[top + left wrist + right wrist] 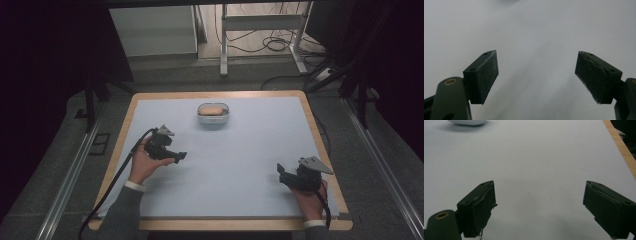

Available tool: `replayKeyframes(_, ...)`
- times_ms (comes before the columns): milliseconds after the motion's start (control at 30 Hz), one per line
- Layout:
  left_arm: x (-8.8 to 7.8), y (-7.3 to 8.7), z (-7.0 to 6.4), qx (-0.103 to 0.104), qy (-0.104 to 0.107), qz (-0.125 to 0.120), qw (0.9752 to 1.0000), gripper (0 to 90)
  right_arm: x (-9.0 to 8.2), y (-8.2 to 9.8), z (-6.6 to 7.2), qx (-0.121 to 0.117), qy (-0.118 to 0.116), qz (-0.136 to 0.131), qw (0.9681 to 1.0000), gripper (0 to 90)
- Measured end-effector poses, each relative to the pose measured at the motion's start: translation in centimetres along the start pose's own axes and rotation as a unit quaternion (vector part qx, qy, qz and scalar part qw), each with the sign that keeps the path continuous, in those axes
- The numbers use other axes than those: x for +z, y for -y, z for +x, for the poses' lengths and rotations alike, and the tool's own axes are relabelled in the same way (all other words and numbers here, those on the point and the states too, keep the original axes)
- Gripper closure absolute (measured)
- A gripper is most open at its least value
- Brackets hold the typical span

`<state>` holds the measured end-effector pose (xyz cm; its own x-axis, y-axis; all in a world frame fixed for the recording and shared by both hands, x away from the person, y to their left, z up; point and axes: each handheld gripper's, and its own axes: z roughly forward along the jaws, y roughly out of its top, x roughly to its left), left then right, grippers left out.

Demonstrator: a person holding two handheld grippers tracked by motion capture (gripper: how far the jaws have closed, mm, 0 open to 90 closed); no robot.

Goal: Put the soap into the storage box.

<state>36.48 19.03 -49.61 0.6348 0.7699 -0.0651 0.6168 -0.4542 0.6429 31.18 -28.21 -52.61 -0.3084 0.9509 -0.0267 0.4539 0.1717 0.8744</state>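
On the counter, pale sheet over a wood-edged top, a small white container sits at 12 o'clock near the far edge, something orange-tan inside; contents too small to identify. Nothing else rests on the sheet.

Left gripper at about 9 o'clock, held in the left hand, well short of the container and apart from it. Jaws point toward 3 o'clock across the sheet. Black cable trails from it down toward 7 o'clock off the counter edge. In the left gripper view the left gripper has jaws spread wide, released, nothing between the pads, just bare sheet beyond, slightly blurred.

Right gripper at about 4 o'clock near the right wood edge, held in the right hand, grey three-cornered plate on top. Jaws point toward 9 o'clock. In the right gripper view the right gripper also has jaws wide apart, released, empty; pad surfaces look worn and frayed. White container shows at the top left of that view, well ahead of the jaws; wood edge of the counter runs along the right.

Both grippers well apart from each other and from the container.
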Motion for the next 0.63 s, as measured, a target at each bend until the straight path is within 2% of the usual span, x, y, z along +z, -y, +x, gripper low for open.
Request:
replayKeyframes(67,-0.2,1.2,0.1,-0.013,0.005,-0.004,0.9999,18.5,0.0,0.0,0.0,0.001,0.000,0.001,1.0000,10.9)
replayKeyframes(100,-0.5,2.2,0.1,-0.022,0.015,-0.010,0.9996,18.5,0.0,0.0,0.0,0.001,0.001,0.001,1.0000,10.9)
replayKeyframes(300,-0.8,3.6,-0.3,-0.023,0.005,-0.011,0.9997,18.2,0.0,0.0,0.0,0.000,0.003,0.000,1.0000,10.9)
replayKeyframes(633,-1.3,4.0,-0.5,-0.026,-0.008,-0.018,0.9995,18.1,0.0,0.0,-0.1,0.004,0.000,-0.004,1.0000,10.9)
